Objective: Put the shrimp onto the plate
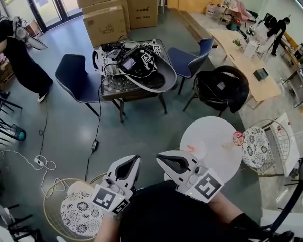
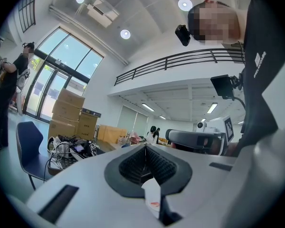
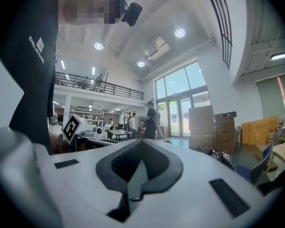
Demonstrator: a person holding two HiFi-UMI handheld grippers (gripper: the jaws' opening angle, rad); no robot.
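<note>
A small pink-orange shrimp lies on the round white table, next to a pale clear dish that I cannot make out well. Both grippers are held close to the person's body, short of the table. My left gripper points up and away with its jaws together and nothing between them; in the left gripper view its tips meet against the open room. My right gripper is also shut and empty, and its tips touch in the right gripper view.
A red-and-white item sits at the table's right edge, beside a wire chair with a floral cushion. A second floral-cushioned wicker chair is at lower left. Ahead stand a cable-laden table, blue chairs and cardboard boxes. A person stands far left.
</note>
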